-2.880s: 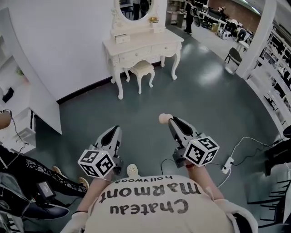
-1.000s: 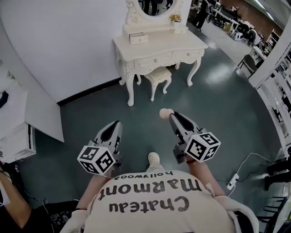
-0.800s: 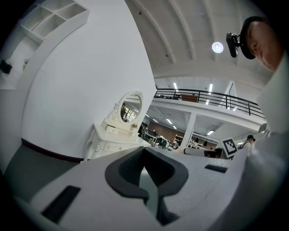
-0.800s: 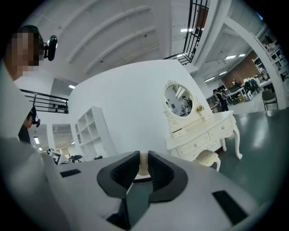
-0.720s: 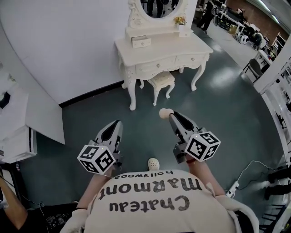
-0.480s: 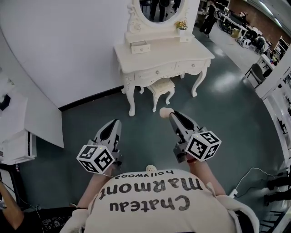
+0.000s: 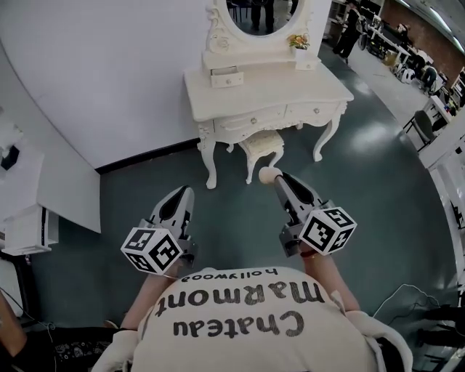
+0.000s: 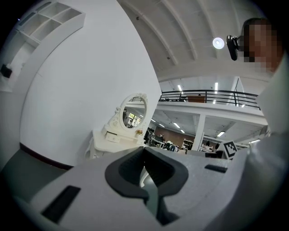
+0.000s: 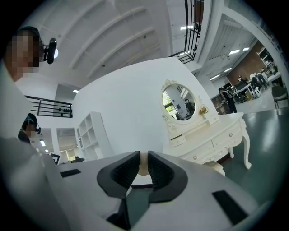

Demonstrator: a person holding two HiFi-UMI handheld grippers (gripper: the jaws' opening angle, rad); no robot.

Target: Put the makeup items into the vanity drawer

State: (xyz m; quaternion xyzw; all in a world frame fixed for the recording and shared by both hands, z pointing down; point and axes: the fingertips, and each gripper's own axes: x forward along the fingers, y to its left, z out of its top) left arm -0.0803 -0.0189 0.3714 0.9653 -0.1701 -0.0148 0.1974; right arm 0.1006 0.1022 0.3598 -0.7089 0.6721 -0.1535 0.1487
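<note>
**Sponge held, vanity ahead**

The right gripper (image 7: 275, 178) grips a beige sponge (image 7: 266, 175). The left gripper (image 7: 184, 192) is clenched on nothing. The vanity (image 7: 290, 83) stands far ahead, its drawers (image 7: 252, 120) closed, nearer the right gripper and still well apart.

At your 12 o'clock a cream vanity (image 7: 269, 91) stands against the curved white wall (image 7: 109, 73), with its oval mirror (image 7: 254, 14) above and a padded stool (image 7: 263, 145) tucked under it. Dark skirting (image 7: 145, 156) edges the grey-green floor (image 7: 218, 182) (glossy, catching light at 2 o'clock). White shelving (image 7: 25, 225) sits at 9 o'clock.
</note>
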